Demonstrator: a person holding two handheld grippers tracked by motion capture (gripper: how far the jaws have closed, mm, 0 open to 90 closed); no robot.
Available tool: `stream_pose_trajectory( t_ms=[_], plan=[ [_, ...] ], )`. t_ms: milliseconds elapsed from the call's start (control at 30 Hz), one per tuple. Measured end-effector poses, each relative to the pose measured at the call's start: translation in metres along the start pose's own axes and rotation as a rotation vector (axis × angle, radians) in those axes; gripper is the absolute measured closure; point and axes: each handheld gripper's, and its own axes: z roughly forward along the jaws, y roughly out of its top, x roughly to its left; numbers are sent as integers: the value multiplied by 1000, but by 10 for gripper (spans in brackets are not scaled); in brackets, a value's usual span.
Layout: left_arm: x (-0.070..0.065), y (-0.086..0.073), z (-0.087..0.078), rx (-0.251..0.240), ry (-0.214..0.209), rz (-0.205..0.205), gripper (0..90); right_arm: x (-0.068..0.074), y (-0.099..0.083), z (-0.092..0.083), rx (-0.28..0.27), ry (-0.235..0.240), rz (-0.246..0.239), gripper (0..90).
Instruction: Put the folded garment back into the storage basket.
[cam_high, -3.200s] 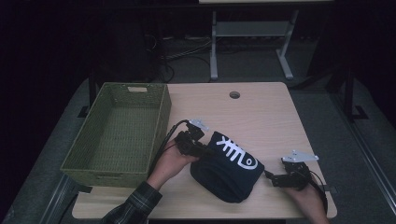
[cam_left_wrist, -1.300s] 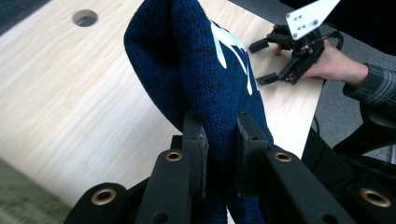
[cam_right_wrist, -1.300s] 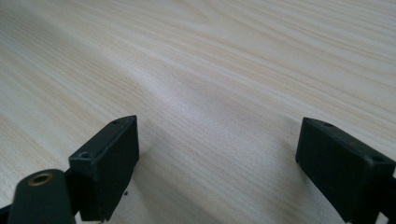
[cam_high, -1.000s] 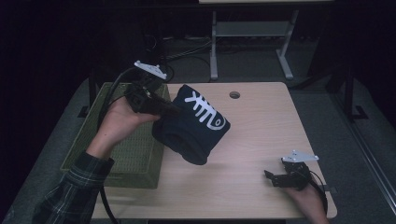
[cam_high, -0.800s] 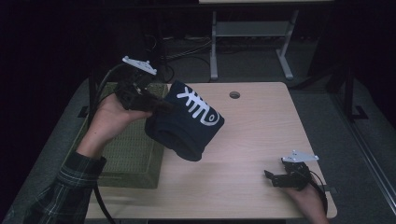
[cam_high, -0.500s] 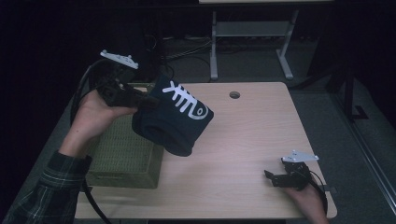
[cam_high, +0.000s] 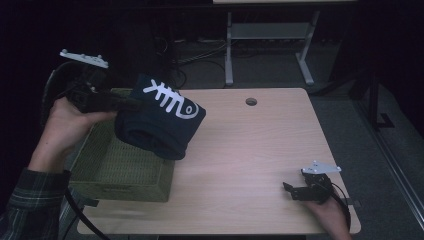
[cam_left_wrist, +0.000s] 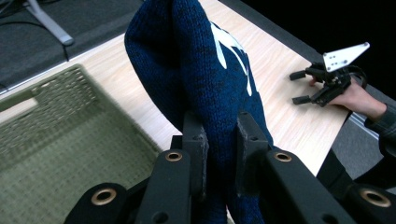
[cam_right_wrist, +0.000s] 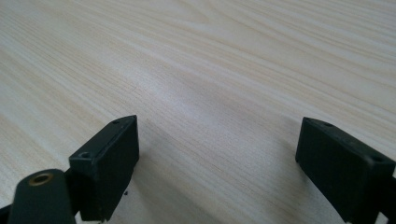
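Tongs nearest us first: our right tongs (cam_high: 289, 191) rest on the pale wooden bench (cam_high: 250, 165) at its near right corner, jaws spread wide with bare wood between them, idle. Further off on our left, the left tongs (cam_left_wrist: 219, 149) are clamped on a fold of the dark blue knitted garment with a white fish-bone print (cam_high: 162, 117), the fabric pinched tight between both pads. The garment hangs in the air, bunched, straddling the right rim of the green woven rectangular basket (cam_high: 107, 165): part of it is over the basket, part over the bench.

We judge the step to be carrying the garment into the basket. To do it well we should carry it further left until the whole bundle hangs over the basket's open middle, lower it until the hanging end settles on the woven floor, and only then part the jaws. Letting go too soon would risk a fold draped across the rim.
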Motion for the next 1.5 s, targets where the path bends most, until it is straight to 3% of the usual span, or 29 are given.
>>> stream_pose_trajectory(
  t_ms=[300,633,1133,1500],
  plan=[
    [24,-22,-16,-13,47,-67,775,0,0,0,0,-3,3,131],
    [45,-45,-20,-24,65,-133,775,0,0,0,0,-4,3,131],
    [75,-82,-7,-19,64,-241,776,0,0,0,1,-3,3,131],
    [87,-100,-1,0,73,-285,775,0,0,0,0,-3,3,131]
  ],
)
